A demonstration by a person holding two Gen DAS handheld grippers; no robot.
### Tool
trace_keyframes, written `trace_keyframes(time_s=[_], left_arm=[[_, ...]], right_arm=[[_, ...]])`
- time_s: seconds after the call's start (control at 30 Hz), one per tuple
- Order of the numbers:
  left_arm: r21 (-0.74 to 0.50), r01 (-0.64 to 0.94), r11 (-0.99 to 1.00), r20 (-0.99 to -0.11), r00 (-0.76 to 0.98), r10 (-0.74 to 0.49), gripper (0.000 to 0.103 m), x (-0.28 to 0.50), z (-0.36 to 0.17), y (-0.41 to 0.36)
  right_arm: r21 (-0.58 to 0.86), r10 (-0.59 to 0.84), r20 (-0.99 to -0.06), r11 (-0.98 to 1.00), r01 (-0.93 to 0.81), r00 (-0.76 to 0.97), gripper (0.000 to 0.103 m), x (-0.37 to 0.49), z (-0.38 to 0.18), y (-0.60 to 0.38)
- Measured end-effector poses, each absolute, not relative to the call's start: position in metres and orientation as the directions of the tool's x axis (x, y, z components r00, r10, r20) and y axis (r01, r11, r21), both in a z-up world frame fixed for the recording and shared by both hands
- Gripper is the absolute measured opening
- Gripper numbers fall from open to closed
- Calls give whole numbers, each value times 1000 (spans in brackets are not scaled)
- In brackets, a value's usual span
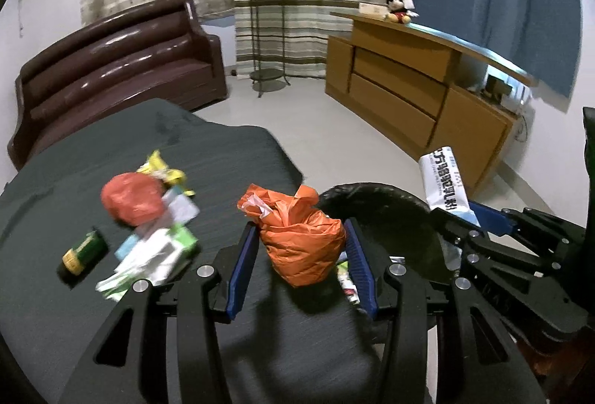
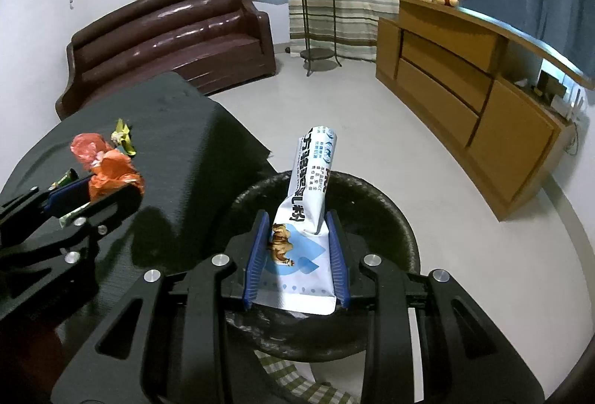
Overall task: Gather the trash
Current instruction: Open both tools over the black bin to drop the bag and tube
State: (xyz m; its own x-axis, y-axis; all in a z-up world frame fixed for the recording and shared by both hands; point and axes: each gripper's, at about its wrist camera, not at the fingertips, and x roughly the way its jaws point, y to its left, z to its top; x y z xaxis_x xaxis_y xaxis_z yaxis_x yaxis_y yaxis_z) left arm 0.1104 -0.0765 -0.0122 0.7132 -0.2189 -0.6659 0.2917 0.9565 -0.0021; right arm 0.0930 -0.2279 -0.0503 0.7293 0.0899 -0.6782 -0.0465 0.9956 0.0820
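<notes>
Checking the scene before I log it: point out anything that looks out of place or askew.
Nothing looks damaged or spilled. Loose trash lies scattered on the dark table, as expected. The left gripper holds an orange bag; the right gripper holds a bent white packet above the black bin.

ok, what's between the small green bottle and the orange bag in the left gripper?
In the left wrist view, a loose heap: the red plastic wad, yellow wrapper and white-green paper packets lie on the dark cloth between the green bottle and the orange bag.
</notes>
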Motion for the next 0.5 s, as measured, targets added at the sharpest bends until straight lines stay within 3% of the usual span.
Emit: trace_keyframes(time_s=[0.5], left_arm=[[25, 310, 950, -696, 688, -206, 48, 136, -27, -107]], right_arm=[[107, 64, -697, 994, 16, 714, 31, 110, -68, -260]])
